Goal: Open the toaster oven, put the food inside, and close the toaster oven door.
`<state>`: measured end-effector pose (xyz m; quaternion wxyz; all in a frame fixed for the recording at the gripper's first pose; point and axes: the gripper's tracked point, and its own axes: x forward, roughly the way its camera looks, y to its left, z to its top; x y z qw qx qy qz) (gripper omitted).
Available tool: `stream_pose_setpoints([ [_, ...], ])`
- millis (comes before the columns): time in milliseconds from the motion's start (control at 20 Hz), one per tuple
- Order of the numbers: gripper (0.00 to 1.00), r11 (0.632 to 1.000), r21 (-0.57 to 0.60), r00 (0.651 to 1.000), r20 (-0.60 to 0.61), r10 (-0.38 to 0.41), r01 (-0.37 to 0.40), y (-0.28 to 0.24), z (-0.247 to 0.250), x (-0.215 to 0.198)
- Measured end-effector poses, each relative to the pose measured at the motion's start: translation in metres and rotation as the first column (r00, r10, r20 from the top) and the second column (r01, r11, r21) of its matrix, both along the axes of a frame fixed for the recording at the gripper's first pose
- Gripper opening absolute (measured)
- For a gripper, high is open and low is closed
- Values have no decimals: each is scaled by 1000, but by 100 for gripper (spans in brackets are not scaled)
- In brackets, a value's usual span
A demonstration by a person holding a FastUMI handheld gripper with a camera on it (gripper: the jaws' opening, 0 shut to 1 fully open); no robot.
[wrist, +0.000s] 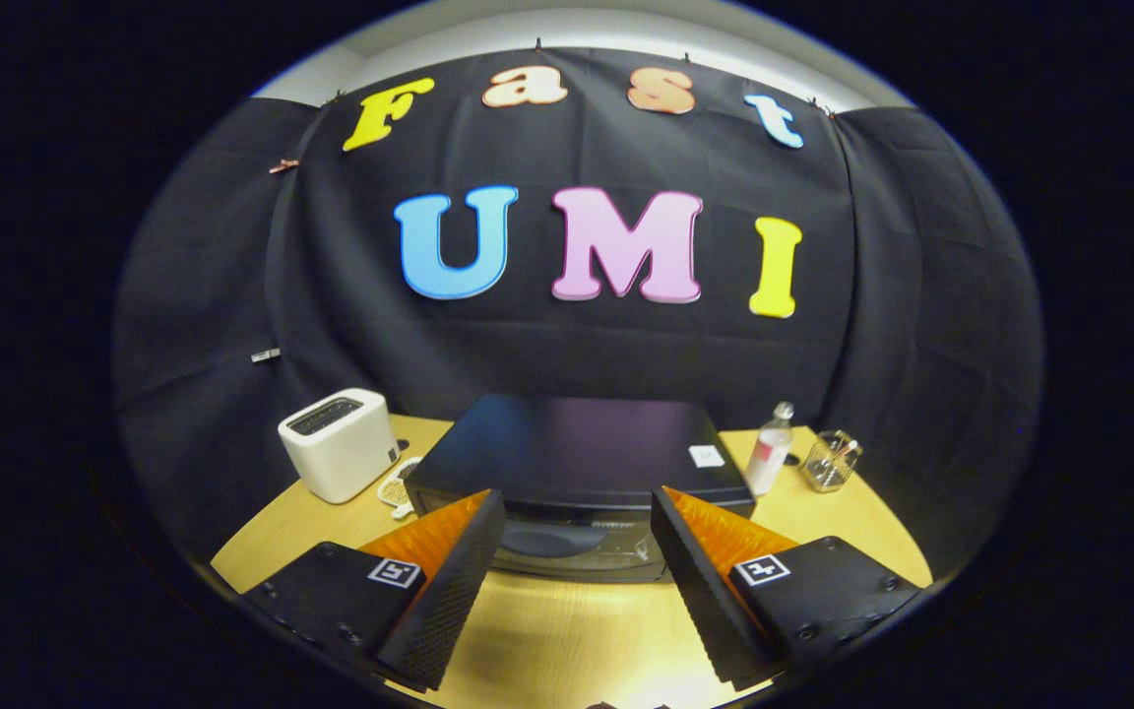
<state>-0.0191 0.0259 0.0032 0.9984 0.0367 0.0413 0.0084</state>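
Note:
A black toaster oven [577,448] stands on the wooden table [547,630], just ahead of my fingers. I look down on its flat top, which bears a small white sticker near its right corner. Its glass door [567,547] faces me between the fingertips and looks closed; something pale shows dimly behind the glass, and I cannot tell what it is. My gripper [577,507] is open, its two black ribbed fingers [449,591] spread wide above the table with nothing between them. Their tips reach level with the oven's front.
A white slot toaster [339,443] stands left of the oven, with a small pale dish [398,487] between them. To the oven's right stand a clear bottle with a red label [770,451] and a glass holder [831,460]. Bare table lies under the fingers.

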Motion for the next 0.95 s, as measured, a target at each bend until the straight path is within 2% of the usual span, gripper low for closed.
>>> stream_pose_setpoints([
  [150,99,997,-3,995,60,-77,78,-46,21,-35],
  [300,98,986,57,986,47,-158,155,-88,20,-67],
  [500,98,971,61,972,34,-232,230,-121,15,-68],
  [650,99,969,94,972,39,-233,229,-118,19,-61],
  [950,99,979,92,982,26,-187,184,-95,18,-54],
])
